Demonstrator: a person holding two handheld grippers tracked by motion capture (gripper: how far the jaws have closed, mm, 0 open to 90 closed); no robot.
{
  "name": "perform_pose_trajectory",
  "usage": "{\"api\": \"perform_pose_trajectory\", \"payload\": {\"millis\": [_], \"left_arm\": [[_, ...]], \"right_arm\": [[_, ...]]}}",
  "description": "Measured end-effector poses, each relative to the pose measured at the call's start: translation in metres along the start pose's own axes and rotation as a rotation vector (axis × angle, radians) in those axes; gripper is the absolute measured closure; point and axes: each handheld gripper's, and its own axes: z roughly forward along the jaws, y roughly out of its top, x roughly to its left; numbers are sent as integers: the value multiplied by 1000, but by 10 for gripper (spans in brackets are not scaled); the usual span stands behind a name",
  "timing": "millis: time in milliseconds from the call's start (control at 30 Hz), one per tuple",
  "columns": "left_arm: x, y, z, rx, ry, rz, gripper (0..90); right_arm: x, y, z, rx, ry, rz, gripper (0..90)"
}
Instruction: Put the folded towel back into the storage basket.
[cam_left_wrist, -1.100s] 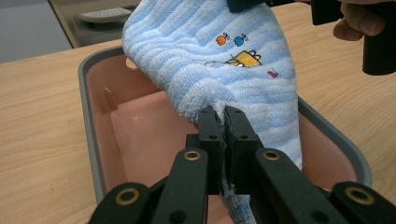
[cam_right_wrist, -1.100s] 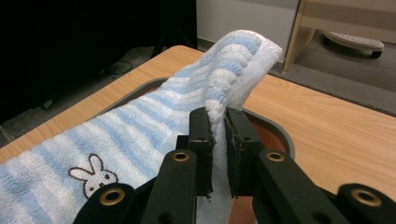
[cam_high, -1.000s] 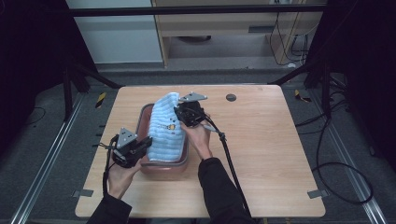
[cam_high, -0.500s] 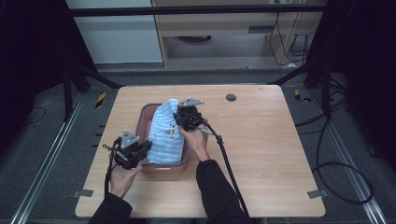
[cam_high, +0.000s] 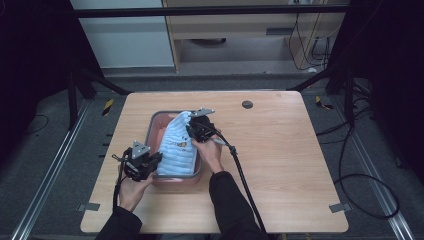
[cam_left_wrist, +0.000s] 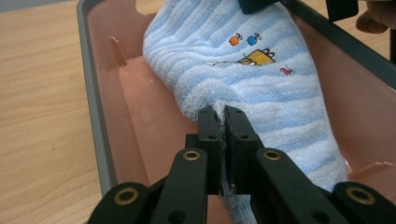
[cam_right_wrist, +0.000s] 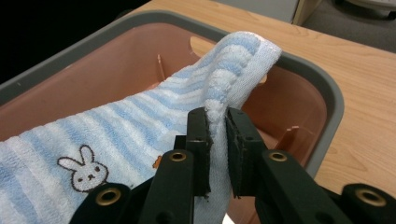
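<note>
Two tools gripping a striped towel over a pink bin

Left tool (cam_left_wrist: 219, 116) and right tool (cam_right_wrist: 217, 116) each pinch a fold of the blue-and-white striped towel (cam_high: 177, 145), which lies draped in the pink bin (cam_high: 156, 122) on the wooden table (cam_high: 280, 150). No readable writing; embroidered rabbit (cam_right_wrist: 83, 173) and small motifs.

Both tongs (cam_high: 156, 161) (cam_high: 191, 131) clamped tight

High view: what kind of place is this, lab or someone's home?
Probably a lab recording station, not a home: a bare wooden table boxed in by black metal framing, loose cables on the grey floor, and handheld grippers, the right gripper trailing its cable.
</note>
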Motion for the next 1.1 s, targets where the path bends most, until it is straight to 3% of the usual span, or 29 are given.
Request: {"api": "perform_pose_trajectory", "payload": {"millis": [233, 533, 667, 800, 1100], "left_arm": [[4, 1, -2, -3, 18, -35, 785], [7, 5, -11, -45, 0, -45, 707], [8, 7, -19, -84, -20, -42, 630], [10, 9, -24, -103, -13, -46, 550], [14, 8, -29, -120, -9, -30, 426]], "right_arm": [[-2, 2, -4, -19, -27, -1, 611], [-10, 7, -26, -85, -36, -3, 510], [-17, 7, -45, -120, -32, 0, 412], [-26, 4, -63, -142, -33, 5, 348], [-51, -12, -101, -173, -45, 41, 278]]}}
